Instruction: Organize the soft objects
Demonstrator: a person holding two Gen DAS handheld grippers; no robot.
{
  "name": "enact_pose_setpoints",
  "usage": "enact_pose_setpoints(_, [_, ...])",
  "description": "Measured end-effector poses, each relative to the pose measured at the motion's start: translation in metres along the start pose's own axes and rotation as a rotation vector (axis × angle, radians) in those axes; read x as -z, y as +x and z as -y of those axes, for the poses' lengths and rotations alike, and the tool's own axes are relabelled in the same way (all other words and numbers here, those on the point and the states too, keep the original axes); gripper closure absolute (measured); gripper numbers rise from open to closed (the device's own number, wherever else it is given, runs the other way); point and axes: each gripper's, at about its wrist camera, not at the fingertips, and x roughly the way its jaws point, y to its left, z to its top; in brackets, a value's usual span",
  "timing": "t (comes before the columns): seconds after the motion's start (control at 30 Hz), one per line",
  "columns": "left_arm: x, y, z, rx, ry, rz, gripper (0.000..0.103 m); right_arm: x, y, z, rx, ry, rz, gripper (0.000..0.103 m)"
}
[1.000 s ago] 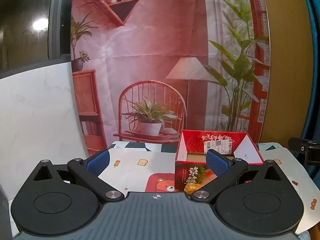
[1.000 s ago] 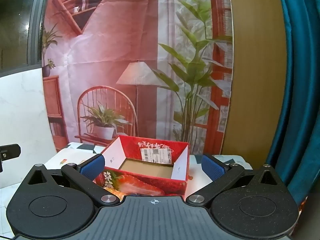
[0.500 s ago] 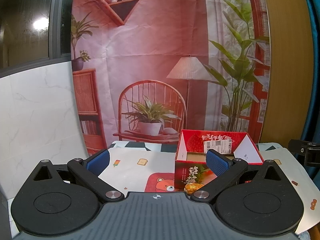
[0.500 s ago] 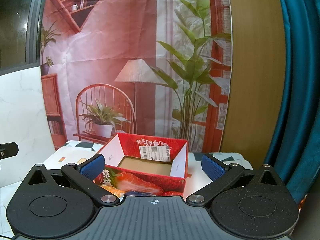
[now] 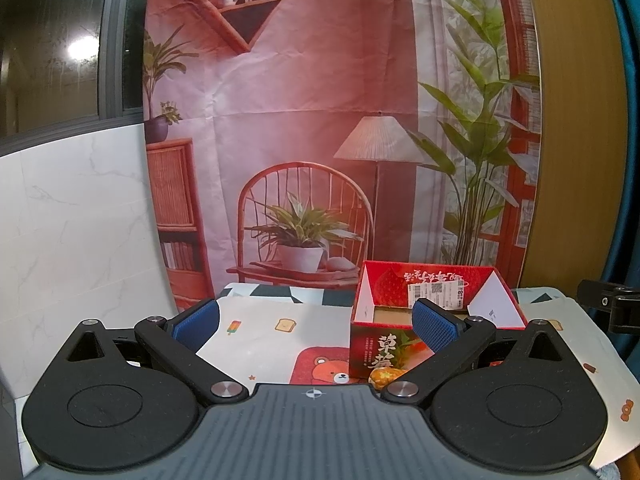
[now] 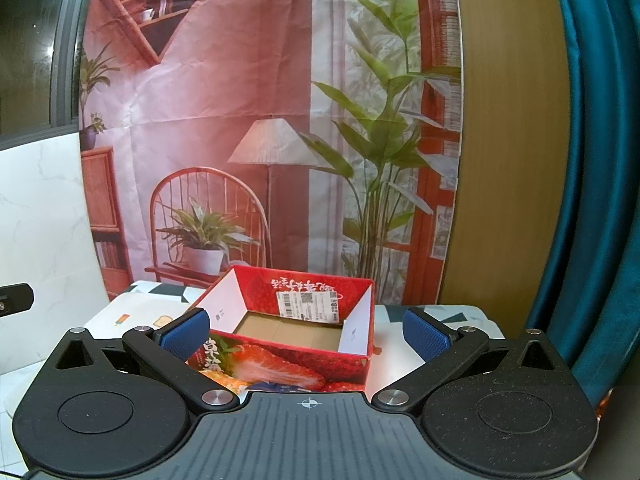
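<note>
An open red strawberry-print cardboard box [image 5: 378, 350] stands on the table, its bare brown floor [image 6: 292, 332] showing in the right wrist view. A small orange soft object [image 5: 384, 376] lies at the box's near front corner; it also shows in the right wrist view [image 6: 226, 382], with a blue item [image 6: 280, 388] beside it, mostly hidden by the gripper body. My left gripper [image 5: 316, 320] is open and empty, left of the box. My right gripper [image 6: 306, 330] is open and empty, straddling the box from the front.
A cartoon-print tablecloth [image 5: 260, 328] covers the table. A printed room backdrop [image 5: 320, 120] hangs behind it, with a white marble wall [image 5: 72, 240] to the left and a teal curtain [image 6: 592, 200] to the right. The other gripper's black edge [image 5: 608, 308] shows at right.
The right gripper has risen and tilted slightly, so the box sits lower and more of its floor shows. The left gripper has barely moved.
</note>
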Motion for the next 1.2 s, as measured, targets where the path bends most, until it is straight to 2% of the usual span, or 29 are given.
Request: enact_pose_setpoints(1.2, [0.0010,-0.0015,0.0038,0.003,0.000,0.001,0.000,-0.0008,0.0010,-0.0004,0.001,-0.002,-0.003,0.000])
